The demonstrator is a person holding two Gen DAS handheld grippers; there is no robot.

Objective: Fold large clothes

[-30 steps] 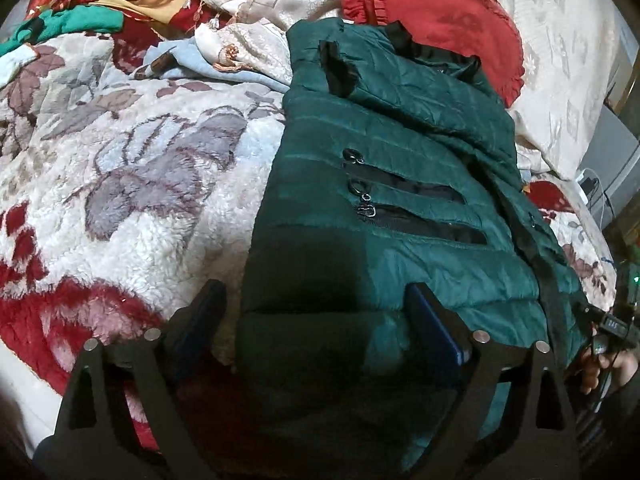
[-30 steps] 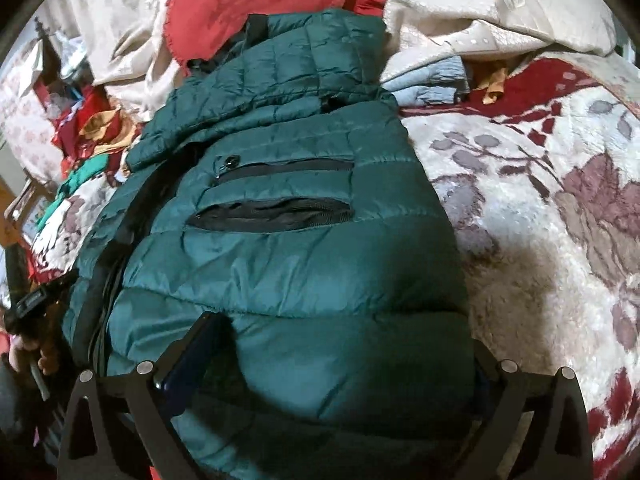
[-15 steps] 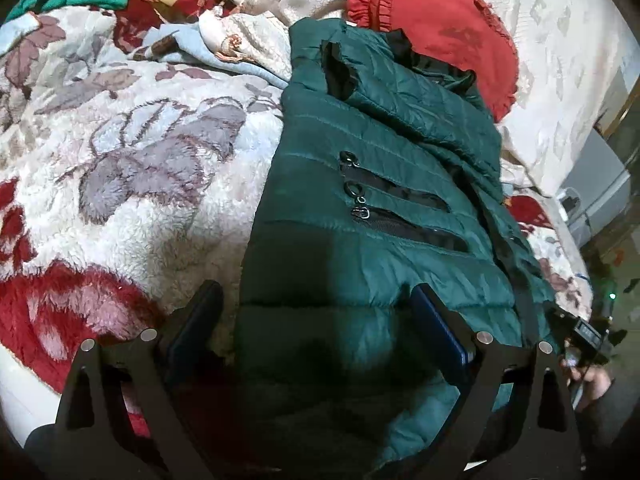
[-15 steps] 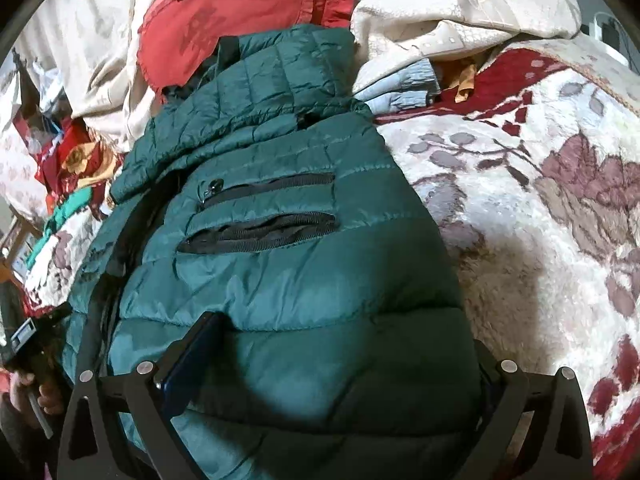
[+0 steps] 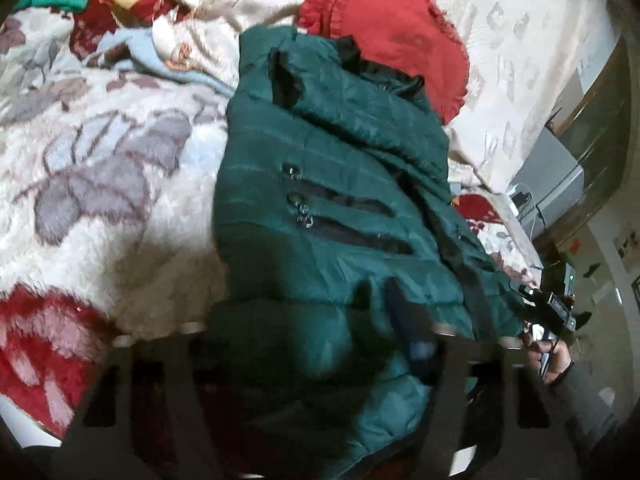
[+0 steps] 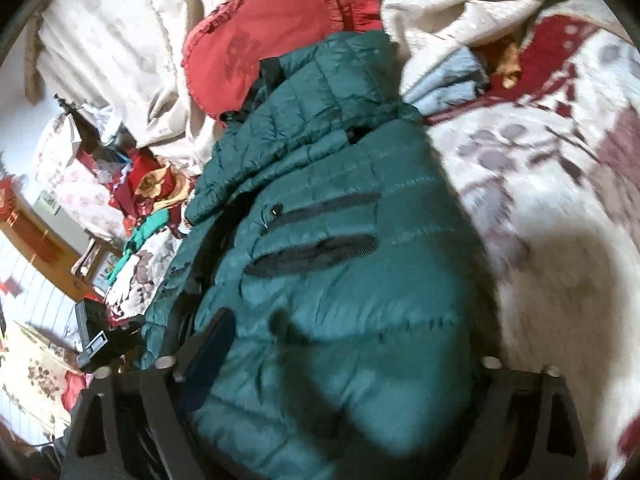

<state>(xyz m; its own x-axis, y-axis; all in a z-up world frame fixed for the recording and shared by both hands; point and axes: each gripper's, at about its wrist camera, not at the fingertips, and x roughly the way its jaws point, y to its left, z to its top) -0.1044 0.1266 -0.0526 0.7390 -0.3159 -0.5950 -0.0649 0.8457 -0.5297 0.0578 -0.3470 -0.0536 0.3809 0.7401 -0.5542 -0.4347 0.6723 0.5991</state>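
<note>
A dark green quilted puffer jacket lies lengthwise on a floral fleece blanket, hood far, with two black zip pockets on each side. It also fills the right wrist view. My left gripper straddles the jacket's near hem, its jaws wide apart with bunched fabric between them; the left finger is hidden under the cloth. My right gripper straddles the other hem corner the same way, jaws wide apart, the right finger hidden behind the fabric. The near hem bulges up between both grippers.
A red frilled cushion lies behind the hood, also in the right wrist view. Cream bedding and a light blue garment lie at the far end. The fleece blanket spreads beside the jacket. A grey cabinet stands off the bed.
Both grippers have risen and tilted, and the jacket's near hem has lifted and bunched up between the fingers. The views are blurred by motion.
</note>
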